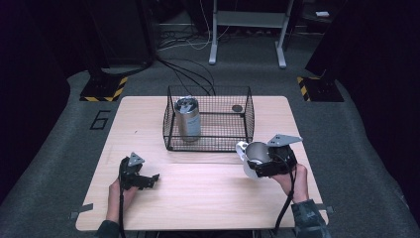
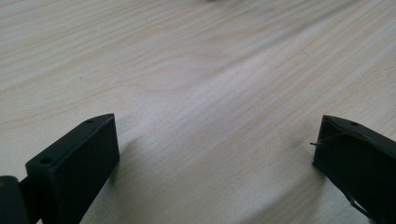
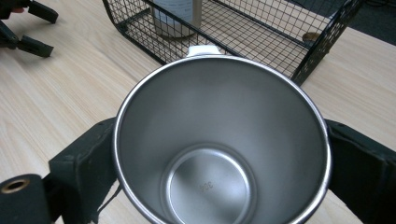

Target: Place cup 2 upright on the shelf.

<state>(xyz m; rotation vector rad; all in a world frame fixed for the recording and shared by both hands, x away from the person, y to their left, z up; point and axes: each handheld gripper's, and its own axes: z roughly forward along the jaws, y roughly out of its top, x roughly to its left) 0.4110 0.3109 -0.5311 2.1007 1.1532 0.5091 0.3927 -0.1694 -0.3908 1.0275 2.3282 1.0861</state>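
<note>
My right gripper (image 1: 262,166) is shut on a shiny steel mug (image 1: 256,152) with a white handle, held just above the table near the front right corner of a black wire basket (image 1: 171,130). In the right gripper view the mug (image 3: 219,140) opens toward the camera, is empty, and sits between both black jaws. My left gripper (image 1: 151,179) rests low over the left part of the table, open, with bare wood between its jaws (image 2: 217,140).
Inside the basket (image 3: 261,39) a steel tumbler (image 1: 188,119) stands upright at the left, and a small dark round item (image 1: 237,108) lies at the back right. The wooden table (image 1: 208,198) stands on grey carpet. Cables and stand legs lie beyond it.
</note>
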